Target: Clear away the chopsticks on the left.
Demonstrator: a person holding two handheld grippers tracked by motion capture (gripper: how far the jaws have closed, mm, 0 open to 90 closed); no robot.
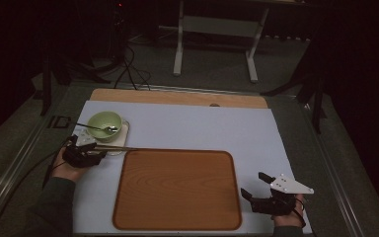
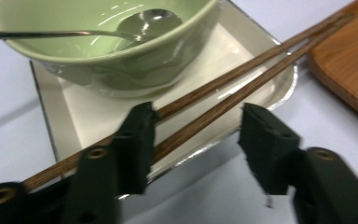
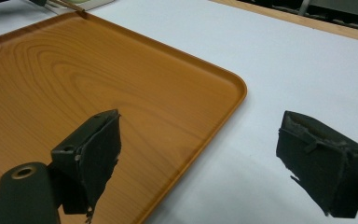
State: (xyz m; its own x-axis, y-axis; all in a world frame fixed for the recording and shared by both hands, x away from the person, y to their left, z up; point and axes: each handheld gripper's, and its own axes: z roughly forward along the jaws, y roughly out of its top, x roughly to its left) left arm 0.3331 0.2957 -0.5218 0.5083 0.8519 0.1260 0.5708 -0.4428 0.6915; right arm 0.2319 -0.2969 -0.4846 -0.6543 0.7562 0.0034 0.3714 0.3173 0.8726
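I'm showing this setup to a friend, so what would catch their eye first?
The big wooden tray in the middle of the pale table stands out first. At the far left, a green bowl with a metal spoon sits on a white dish. Wooden chopsticks lie across that dish, between the left gripper jaws, with the right jaw still off them.

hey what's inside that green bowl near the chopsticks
A metal spoon lies in the green bowl, handle sticking out over the rim. The bowl looks otherwise empty; the near wall hides part of its bottom.
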